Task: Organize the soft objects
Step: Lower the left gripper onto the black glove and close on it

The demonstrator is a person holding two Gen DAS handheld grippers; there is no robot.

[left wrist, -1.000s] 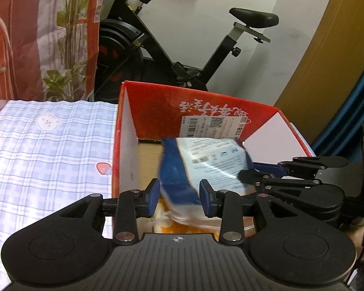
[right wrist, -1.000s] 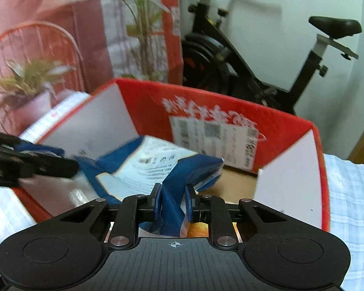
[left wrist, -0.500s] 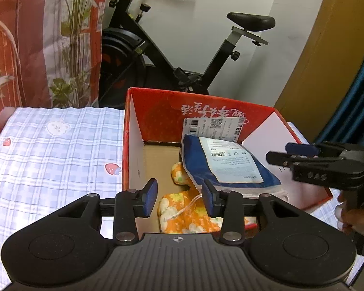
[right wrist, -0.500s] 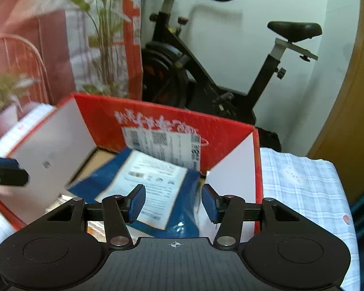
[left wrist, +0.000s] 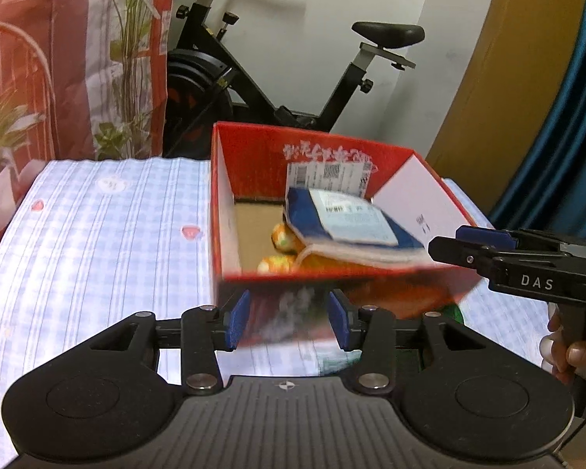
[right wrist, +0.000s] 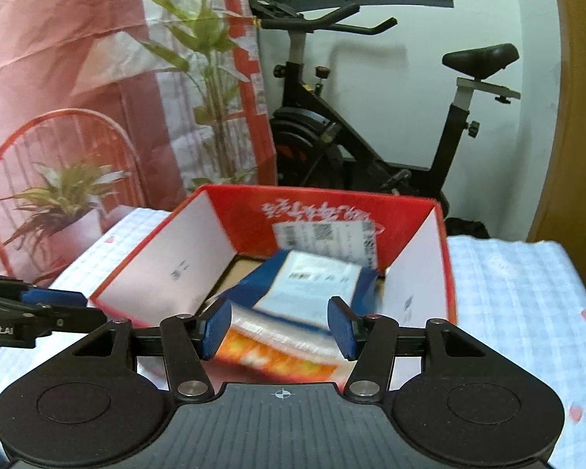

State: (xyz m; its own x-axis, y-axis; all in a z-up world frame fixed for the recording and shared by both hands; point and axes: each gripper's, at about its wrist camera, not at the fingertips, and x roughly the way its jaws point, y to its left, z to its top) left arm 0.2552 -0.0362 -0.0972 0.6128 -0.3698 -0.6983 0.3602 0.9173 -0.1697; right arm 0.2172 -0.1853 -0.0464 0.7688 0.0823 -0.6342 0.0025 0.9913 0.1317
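Nearest in the left wrist view, the left gripper [left wrist: 289, 324] has its jaws opening with nothing between the pads, only the near wall of the red box [left wrist: 222, 211] behind the gap. The right gripper [right wrist: 278, 328] is likewise opening and empty, as its own view shows. The pack [left wrist: 351, 226], blue with a pale label, lies inside the box at about 12 o'clock from each gripper, resting tilted on an orange cloth [left wrist: 281, 262], its long axis running from about 10 to 4 o'clock in the left view. Neither hand looks clearly nearer. The left view shows bare box floor at the pack's 9 o'clock; the right view hides most of it but shows the pack's clear layered edge. Beyond stands an exercise bike [right wrist: 355, 148].
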